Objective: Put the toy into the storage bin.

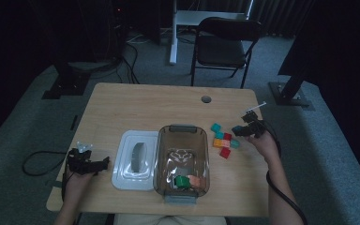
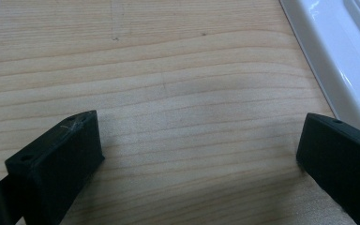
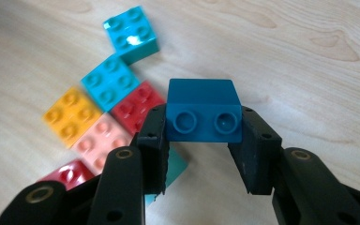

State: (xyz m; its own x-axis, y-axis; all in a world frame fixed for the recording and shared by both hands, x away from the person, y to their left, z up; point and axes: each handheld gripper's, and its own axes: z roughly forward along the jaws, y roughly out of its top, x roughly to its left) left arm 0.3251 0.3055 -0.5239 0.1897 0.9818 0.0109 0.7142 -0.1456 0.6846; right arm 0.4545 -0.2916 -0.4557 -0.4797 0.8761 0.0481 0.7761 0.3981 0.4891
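High view: the right gripper [image 1: 246, 131] sits at the table's [image 1: 136, 103] right side, clamped on a dark blue brick [image 1: 237, 130] just beside the loose bricks [image 1: 222, 140]. The left gripper [image 1: 104, 162] rests at the left edge, near the white lid [image 1: 122, 164] beside the clear bin [image 1: 161, 159].

Left gripper view: jaws stand wide apart over bare wood, nothing between them.

Right gripper view: both pads press the dark blue brick [image 3: 203, 111], lifted clear of the table, studs facing the camera.

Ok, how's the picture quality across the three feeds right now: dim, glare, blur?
High view: dim, colours muted. Left gripper view: bright, glare streaks on the white lid. Right gripper view: dark blue brick sharp, a highlight on the far teal brick, near red brick blurred.
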